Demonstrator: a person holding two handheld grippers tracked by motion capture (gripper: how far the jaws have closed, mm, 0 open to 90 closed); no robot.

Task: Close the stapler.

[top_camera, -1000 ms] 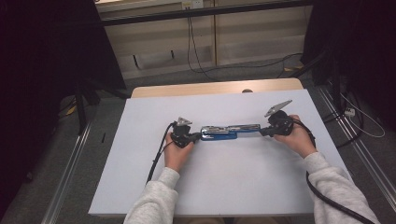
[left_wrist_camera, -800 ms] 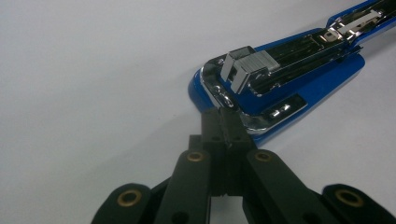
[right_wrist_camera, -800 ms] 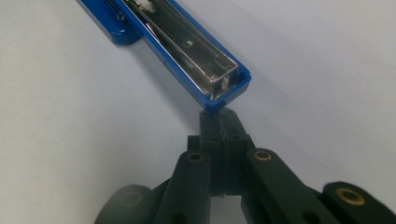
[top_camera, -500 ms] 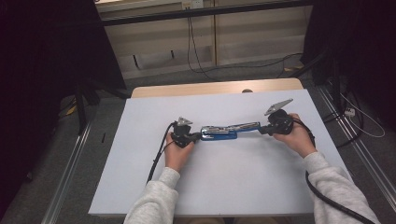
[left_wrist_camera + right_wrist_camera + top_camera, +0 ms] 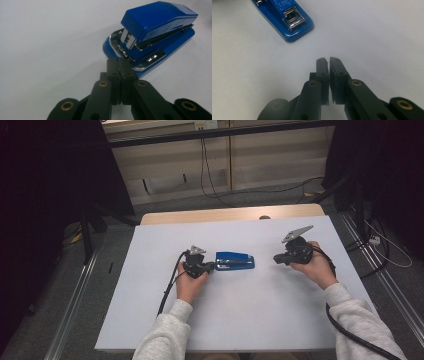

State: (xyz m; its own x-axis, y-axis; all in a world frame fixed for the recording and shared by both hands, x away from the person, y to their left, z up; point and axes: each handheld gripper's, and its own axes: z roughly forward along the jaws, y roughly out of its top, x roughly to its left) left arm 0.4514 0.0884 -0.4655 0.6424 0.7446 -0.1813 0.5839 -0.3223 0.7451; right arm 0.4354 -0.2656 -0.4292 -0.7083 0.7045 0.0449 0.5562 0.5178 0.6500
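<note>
The small glossy blue plastic stapler with chromed metal fittings lies flat on the matte white worktop, directly ahead of the left tool, whose black jaws are pressed together with nothing between them and whose tips sit at the stapler's shiny rear end, seemingly to nudge or steady it there. The right tool hangs well back from the stapler's opposite, front end, jaws all but closed on nothing, as if it is standing clear. The stapler's smooth lid sits closed over its base.
</note>
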